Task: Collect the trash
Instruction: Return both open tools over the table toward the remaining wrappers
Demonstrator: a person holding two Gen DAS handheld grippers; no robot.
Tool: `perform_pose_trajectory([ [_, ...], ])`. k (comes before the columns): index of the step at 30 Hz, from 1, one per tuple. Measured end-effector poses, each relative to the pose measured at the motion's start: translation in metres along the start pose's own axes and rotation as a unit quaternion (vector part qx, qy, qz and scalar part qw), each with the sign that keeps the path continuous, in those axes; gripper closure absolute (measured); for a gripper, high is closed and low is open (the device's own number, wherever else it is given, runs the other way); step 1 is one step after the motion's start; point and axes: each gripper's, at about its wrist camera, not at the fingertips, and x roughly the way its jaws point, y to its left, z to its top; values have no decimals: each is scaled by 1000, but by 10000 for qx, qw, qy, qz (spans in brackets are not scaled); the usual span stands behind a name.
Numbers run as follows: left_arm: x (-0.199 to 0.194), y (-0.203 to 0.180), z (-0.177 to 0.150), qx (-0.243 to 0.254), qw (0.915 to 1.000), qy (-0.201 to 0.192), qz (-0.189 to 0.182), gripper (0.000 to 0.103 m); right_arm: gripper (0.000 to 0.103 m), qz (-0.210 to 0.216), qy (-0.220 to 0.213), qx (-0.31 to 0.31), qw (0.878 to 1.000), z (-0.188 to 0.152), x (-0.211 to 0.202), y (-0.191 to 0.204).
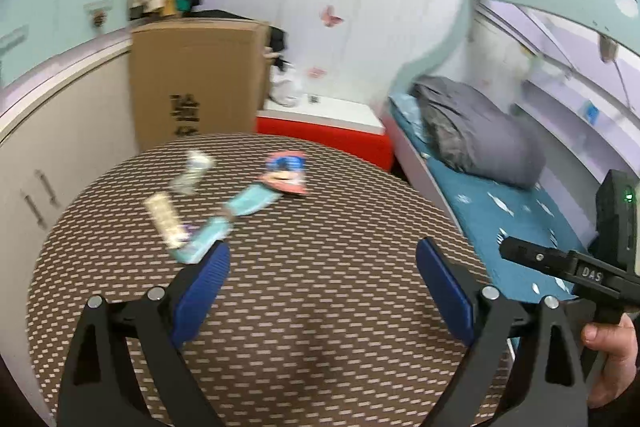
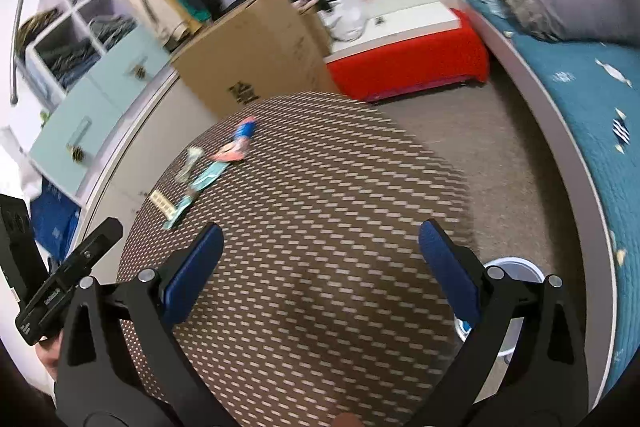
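Note:
Several pieces of trash lie on the far left part of a brown patterned table (image 1: 320, 307): a red and blue snack bag (image 1: 286, 175), a light blue wrapper (image 1: 250, 203), a second light blue wrapper (image 1: 202, 243), a beige strip (image 1: 166, 223) and a crumpled clear wrapper (image 1: 192, 173). My left gripper (image 1: 322, 267) is open, its left pad close beside the nearest blue wrapper, nothing held. My right gripper (image 2: 320, 247) is open above the table (image 2: 320, 227), well right of the snack bag (image 2: 240, 141) and blue wrapper (image 2: 206, 179). A white bin (image 2: 516, 267) stands on the floor behind its right finger.
A tall cardboard box (image 1: 196, 79) and a red bench (image 1: 332, 135) stand beyond the table. A bed with a teal cover (image 1: 500, 211) and grey bedding (image 1: 472, 123) runs along the right. Cupboards (image 1: 48, 147) line the left. The other gripper's body (image 1: 576, 267) and a hand (image 1: 612, 343) show at right.

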Motion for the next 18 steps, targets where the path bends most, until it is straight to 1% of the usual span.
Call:
perform_pose_trajectory([
  [4, -7, 40, -5, -259, 9992, -61, 302, 11, 7, 62, 174, -339, 9993, 2, 27, 44],
  [7, -9, 69, -11, -449, 9976, -44, 520, 11, 7, 71, 308, -464, 9984, 1, 51, 70],
  [14, -9, 123, -22, -819, 9935, 19, 797, 11, 8, 126, 713, -855, 9937, -1, 118, 130],
  [18, -8, 143, -28, -988, 9908, 60, 918, 11, 15, 69, 805, -1007, 9916, 1, 150, 157],
])
